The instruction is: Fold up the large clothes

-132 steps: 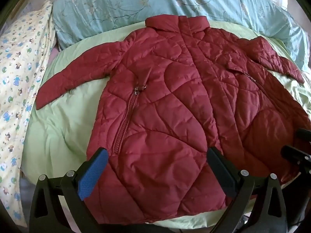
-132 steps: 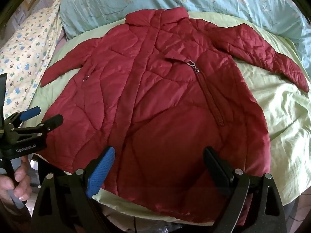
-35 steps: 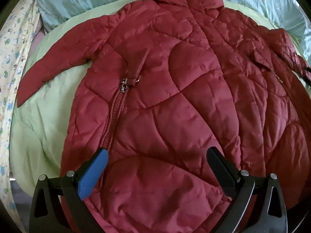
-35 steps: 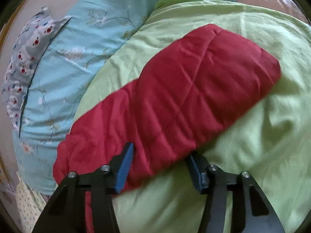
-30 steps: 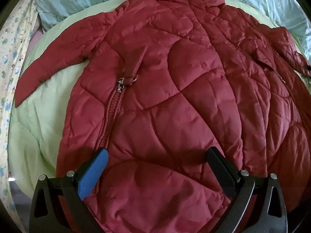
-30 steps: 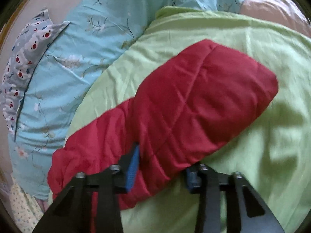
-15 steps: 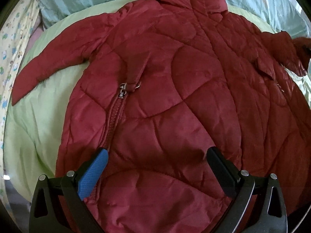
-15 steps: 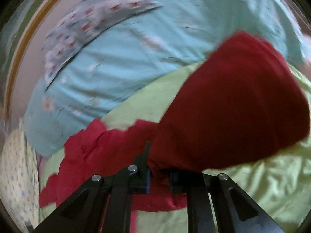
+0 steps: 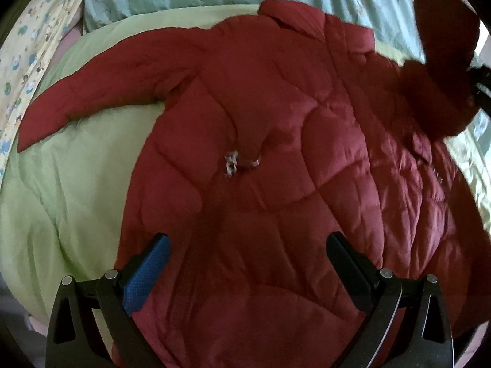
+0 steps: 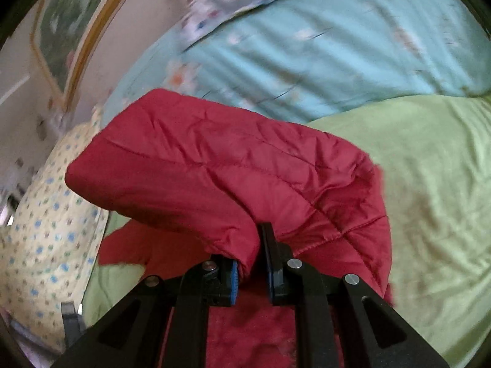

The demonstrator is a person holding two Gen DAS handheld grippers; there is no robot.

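Observation:
A dark red quilted jacket [image 9: 276, 168] lies front up on a green quilt [image 9: 76, 184], collar toward the pillows. Its left sleeve [image 9: 101, 92] lies spread out on the quilt. My left gripper [image 9: 245, 263] is open and empty, hovering over the jacket's lower front. My right gripper [image 10: 251, 263] is shut on the jacket's right sleeve [image 10: 230, 165] and holds it lifted off the bed, swung over the jacket body. The lifted sleeve also shows in the left wrist view [image 9: 438, 61] at the upper right, with part of the right gripper beside it.
A light blue floral pillow [image 10: 322, 52] lies along the head of the bed. A yellow patterned pillow [image 10: 46, 230] lies along the left side. A wall with a framed picture [image 10: 61, 24] stands behind the bed.
My right gripper closed on the right sleeve, lifted it off the quilt and swung it up and over toward the jacket body. The left gripper stayed open and moved slightly.

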